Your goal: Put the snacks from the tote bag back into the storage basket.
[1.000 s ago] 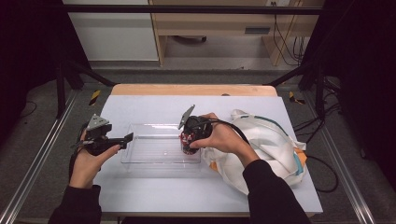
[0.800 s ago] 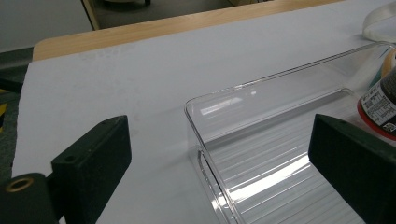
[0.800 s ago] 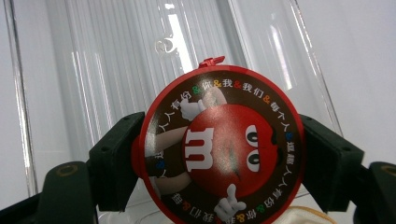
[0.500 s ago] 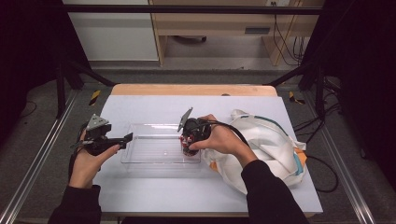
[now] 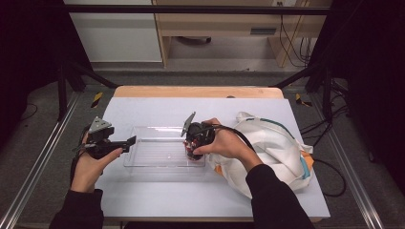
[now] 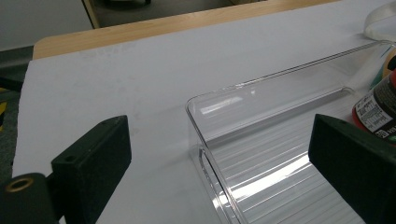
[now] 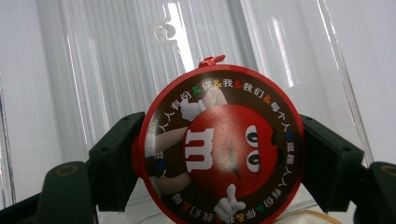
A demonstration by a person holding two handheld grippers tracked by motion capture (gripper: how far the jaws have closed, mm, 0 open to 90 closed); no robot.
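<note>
Little has shifted since the earlier frames: right gripper (image 5: pixel 193 147) hangs jaws-down over the right end of the clear tray (image 5: pixel 157 160), clamped on the upright candy tube (image 7: pixel 223 147), lid facing up. Left gripper (image 5: pixel 125 143) lies level at the tray's left edge, jaws wide.

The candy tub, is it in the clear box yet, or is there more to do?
Nearly. The right tool is shut on the round red candy tub and holds it over the clear tray, at its end near the white bag. The left tool stands open at the tray's other end, its jaws either side of the corner. Left to do: set the tub down and let go.
</note>
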